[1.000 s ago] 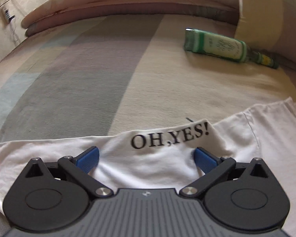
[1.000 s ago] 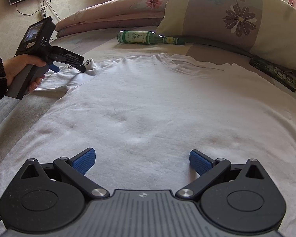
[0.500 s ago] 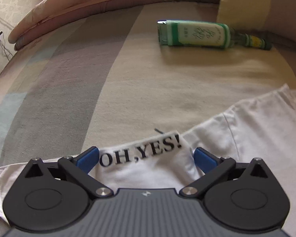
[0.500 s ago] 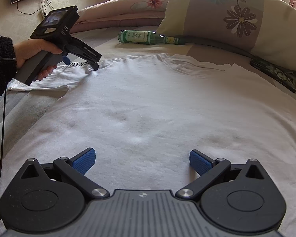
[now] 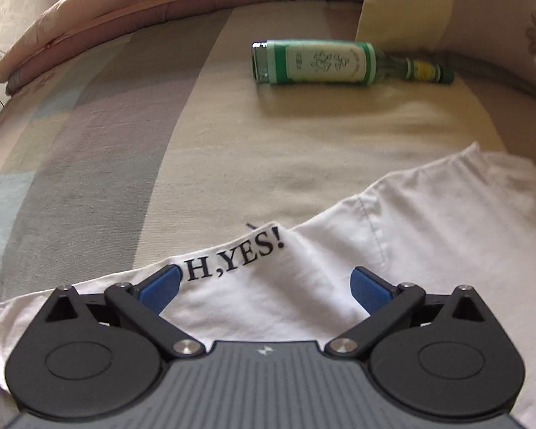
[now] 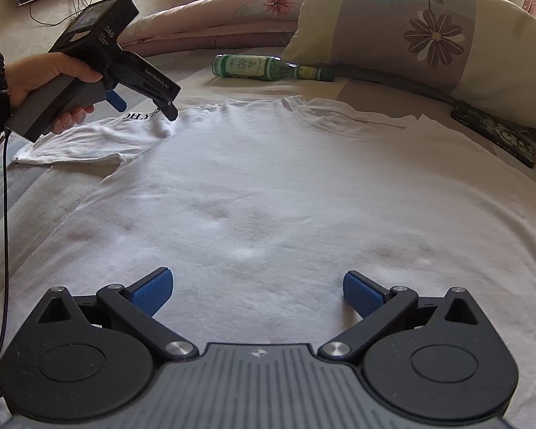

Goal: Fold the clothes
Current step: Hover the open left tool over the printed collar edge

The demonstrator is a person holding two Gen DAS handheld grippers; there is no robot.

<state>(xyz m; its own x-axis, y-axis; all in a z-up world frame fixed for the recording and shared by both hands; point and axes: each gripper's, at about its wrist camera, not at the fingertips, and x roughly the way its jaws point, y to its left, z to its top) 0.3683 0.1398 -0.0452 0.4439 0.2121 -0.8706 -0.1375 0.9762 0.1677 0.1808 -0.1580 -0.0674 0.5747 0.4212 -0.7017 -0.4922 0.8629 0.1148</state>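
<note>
- Since a second ago the left gripper (image 5: 264, 287) has swung rightward along the sleeve (image 6: 89, 139): the printed "OH,YES!" hem (image 5: 232, 255) now sits toward its left finger, and the green bottle (image 5: 339, 62) has drifted to mid-frame. The right gripper (image 6: 257, 291) has barely shifted.
- The white T-shirt (image 6: 286, 196) lies spread flat on the bed (image 5: 107, 143), collar toward the pillow (image 6: 428, 32); the sleeve is turned over so its print shows.
- Left fingers (image 5: 160, 286) are spread wide over the sleeve, grasping nothing; in the right view its tip hangs just above the shoulder seam.
- Right fingers (image 6: 152, 291) are likewise released, hovering low over the shirt's lower body — not pinching cloth.
- Likely step: taking the sleeve to fold it inward.
- Risks, as I judge them: closing on only the top layer would drag the sleeve into a bunch; pulling with the right gripper unanchored could slide the whole shirt toward the bottle, or nudge the bottle so it rolls.
</note>
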